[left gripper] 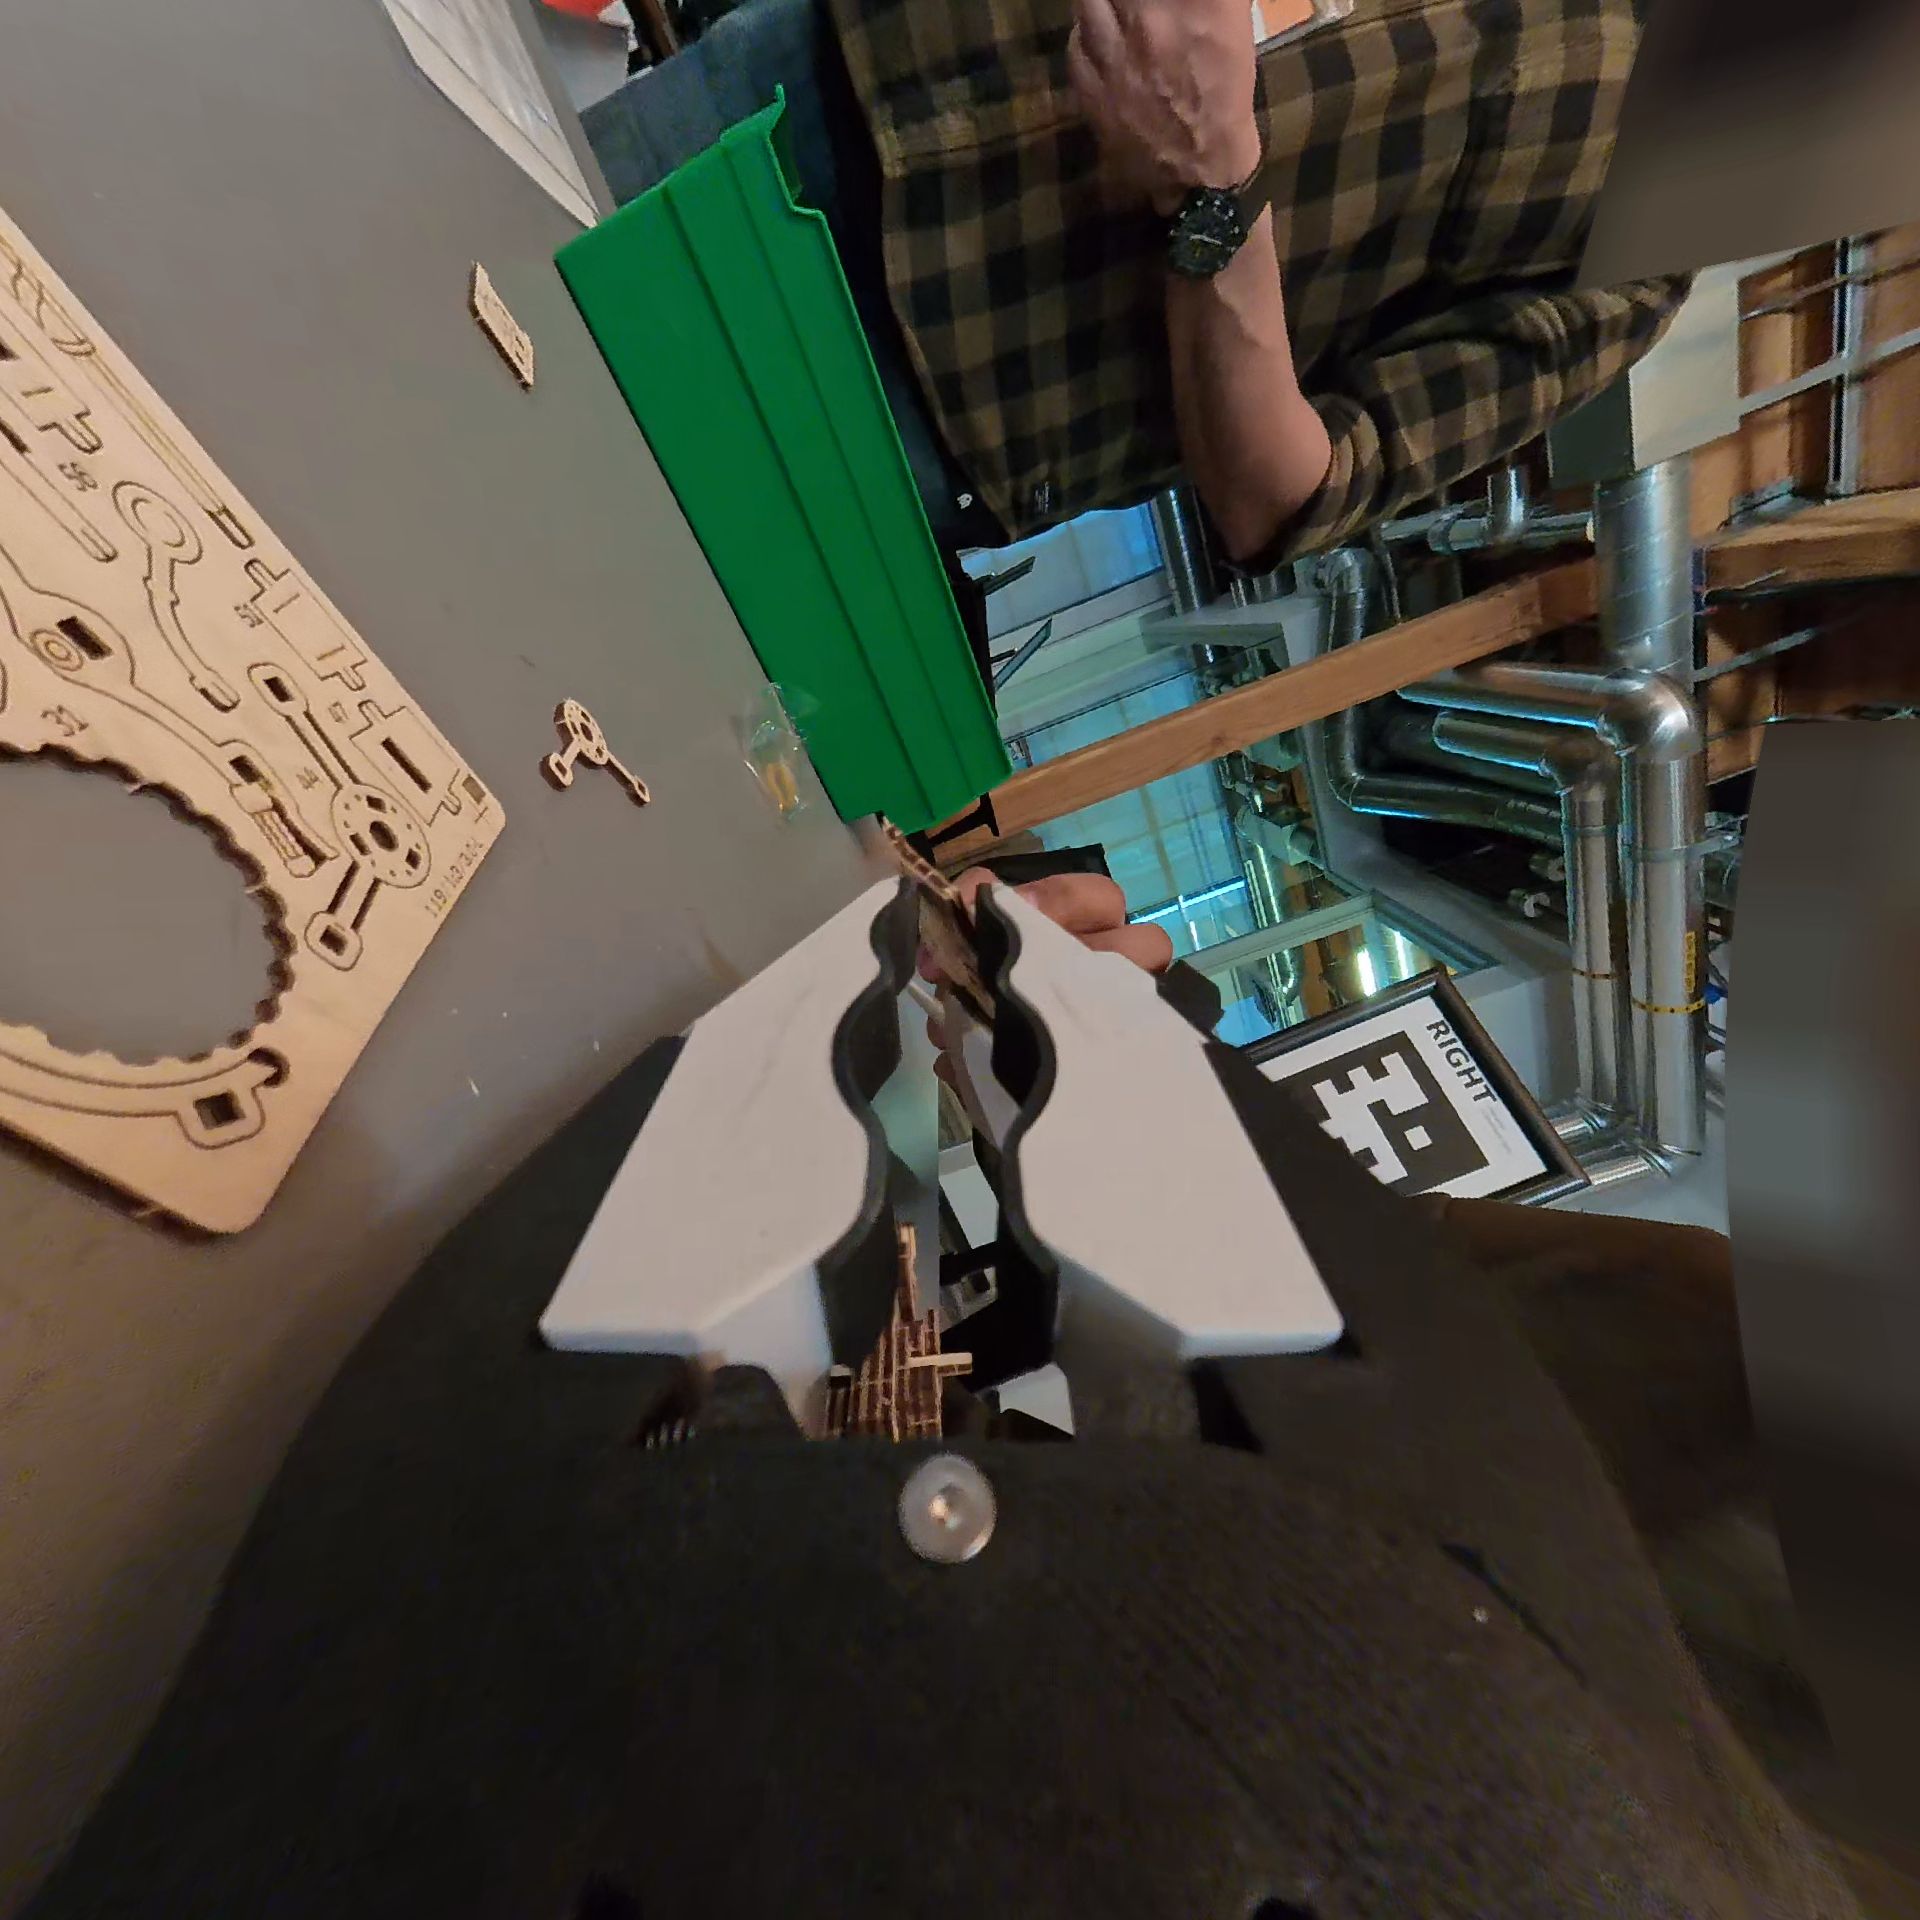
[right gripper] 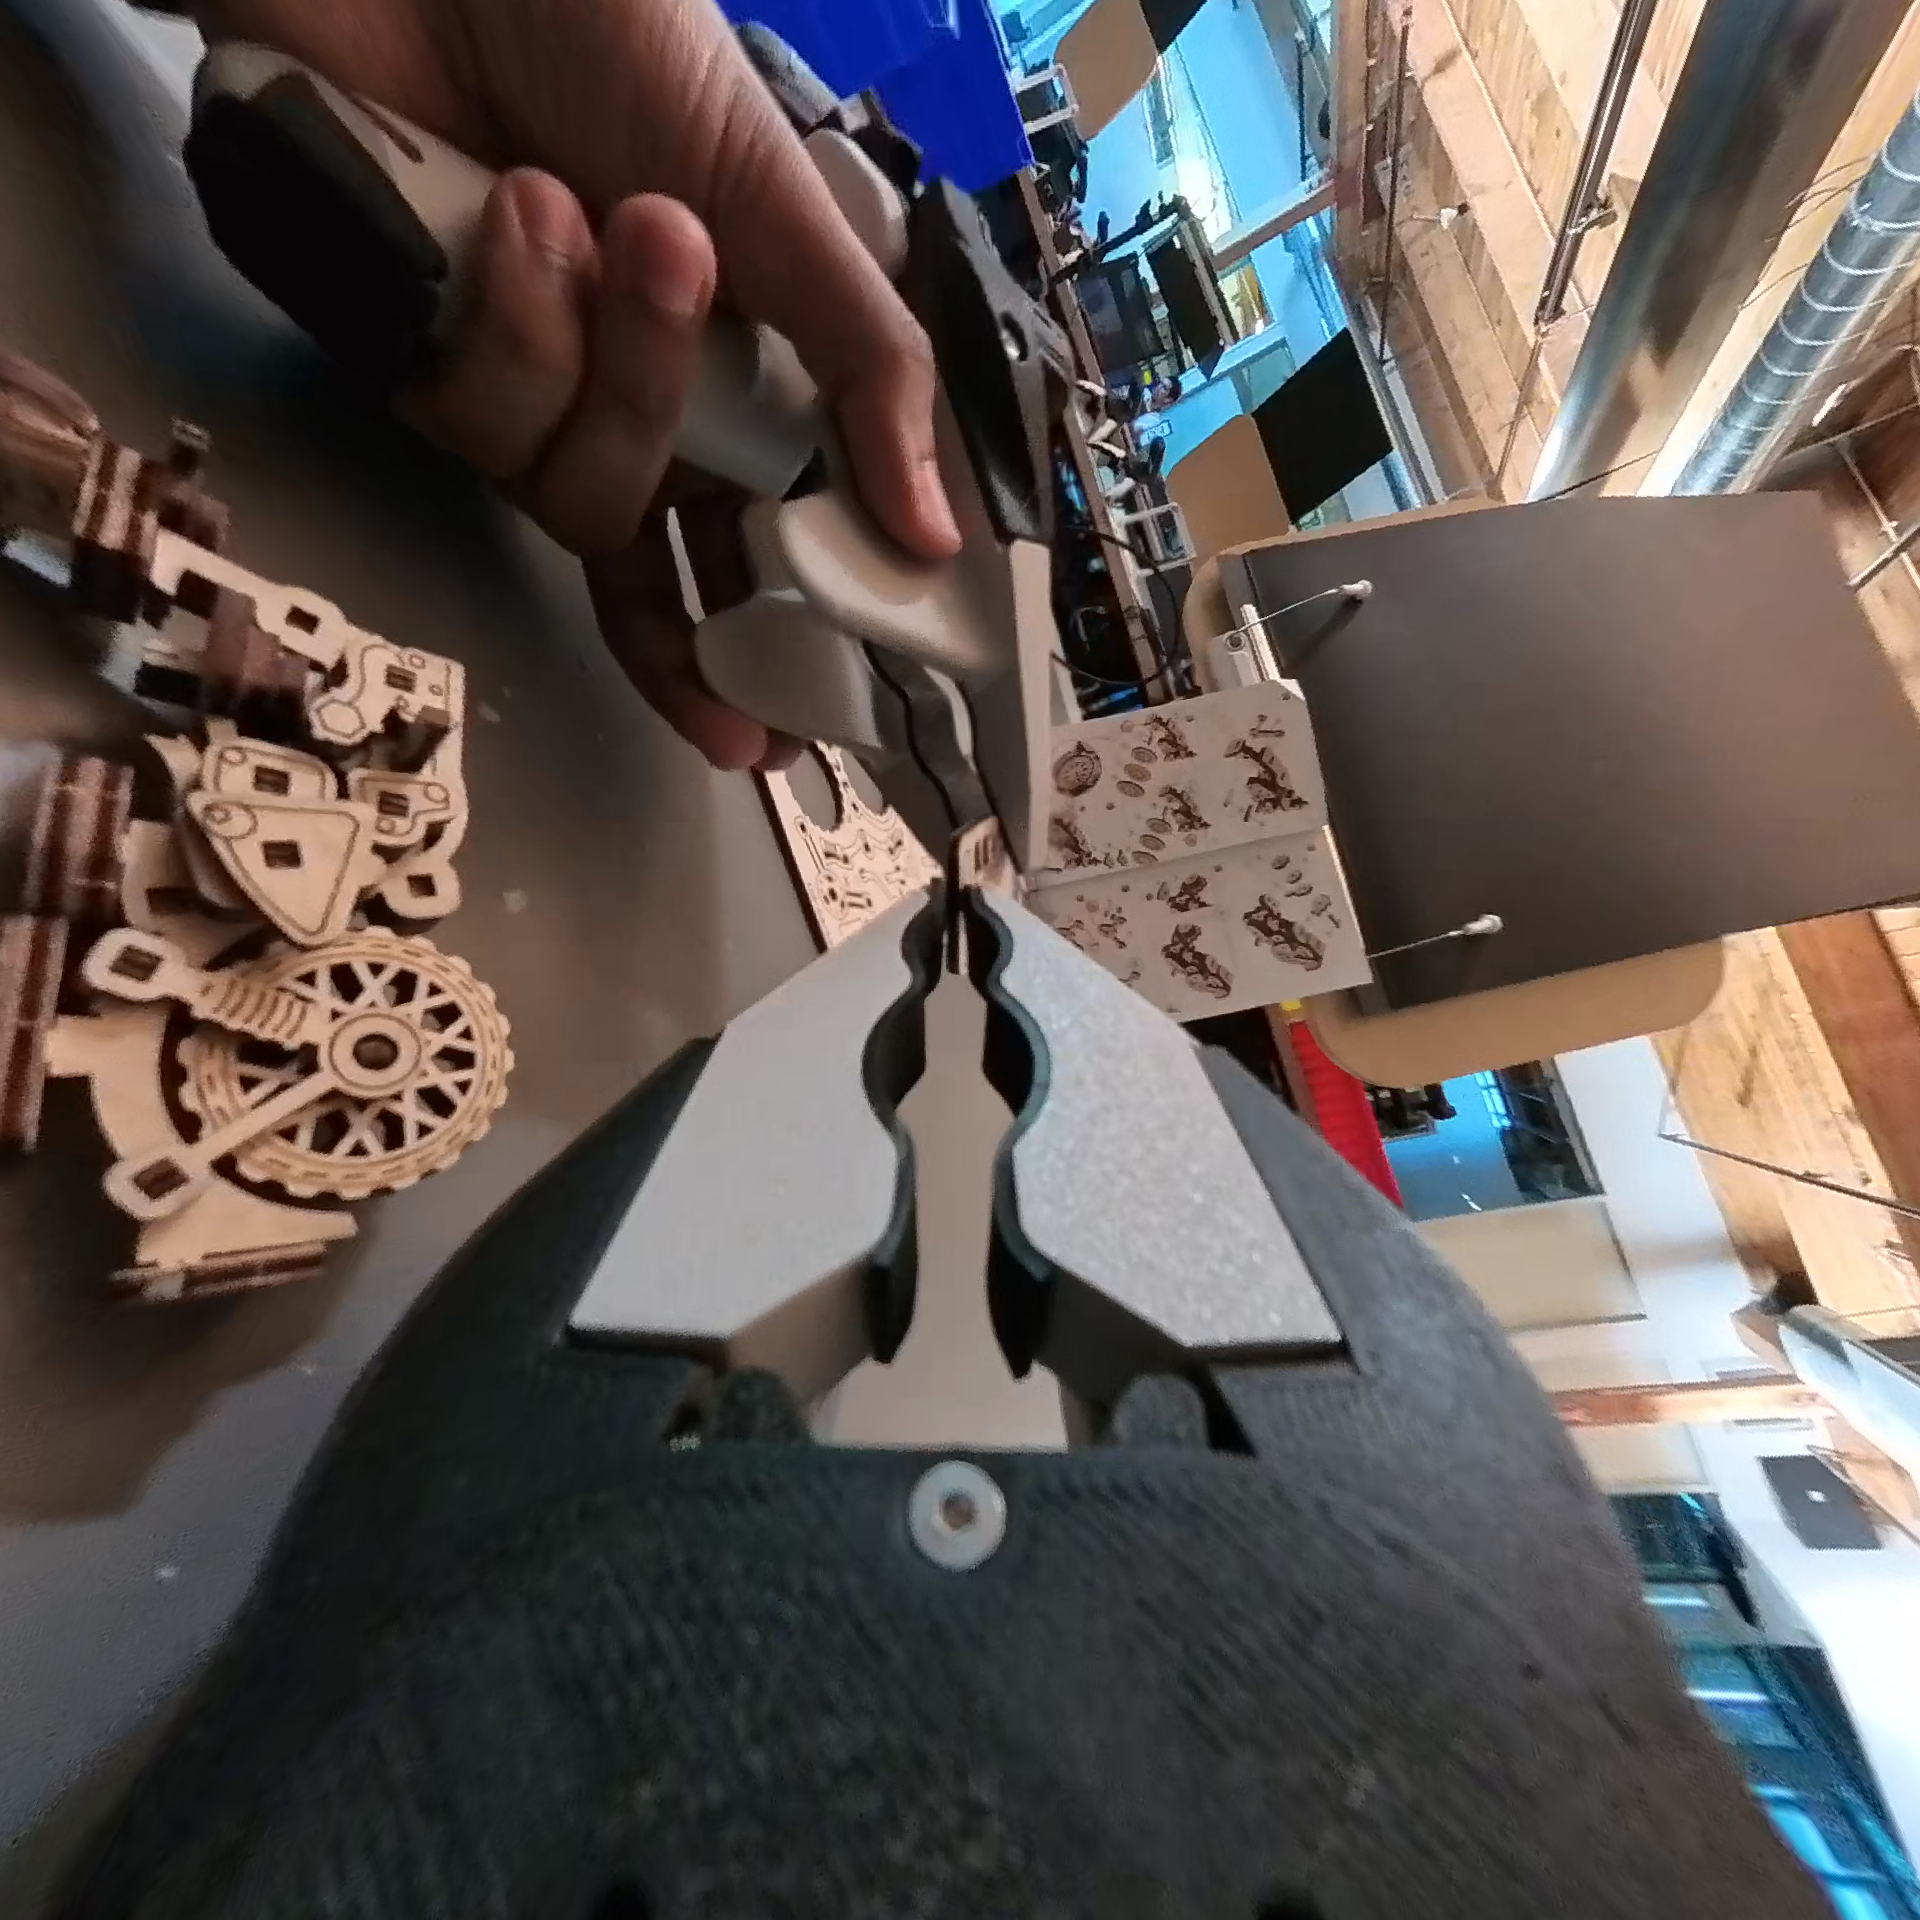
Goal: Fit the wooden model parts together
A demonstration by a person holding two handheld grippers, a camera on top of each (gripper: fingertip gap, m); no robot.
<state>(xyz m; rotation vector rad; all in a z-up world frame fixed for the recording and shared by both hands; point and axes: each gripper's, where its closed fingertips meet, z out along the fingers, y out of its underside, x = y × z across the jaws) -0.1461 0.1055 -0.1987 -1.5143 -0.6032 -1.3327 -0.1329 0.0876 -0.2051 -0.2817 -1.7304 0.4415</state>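
A thin wooden strip [left gripper: 940,914] is pinched at the tips of the left claw [left gripper: 943,940], its dark layered edge poking out past the fingertips, and more wooden structure [left gripper: 894,1371] is seen low between the fingers, near the claw's base. To the left of this claw, on the grey bench [left gripper: 343,312], a laser-cut plywood sheet [left gripper: 156,790] lies flat with a toothed round hole cut out; a small loose gear-arm piece [left gripper: 587,750] rests between sheet and claw, and a green plastic bin [left gripper: 774,499] stands beyond the tips. The right claw [right gripper: 954,914] is pressed together on a small pale wooden piece [right gripper: 982,850] (only its end shows). Left of it, the part-built wooden model [right gripper: 270,894] sits on the bench, spoked gear [right gripper: 374,1049] facing up. Ahead, a hand [right gripper: 665,312] is wrapped around the other claw's handle.
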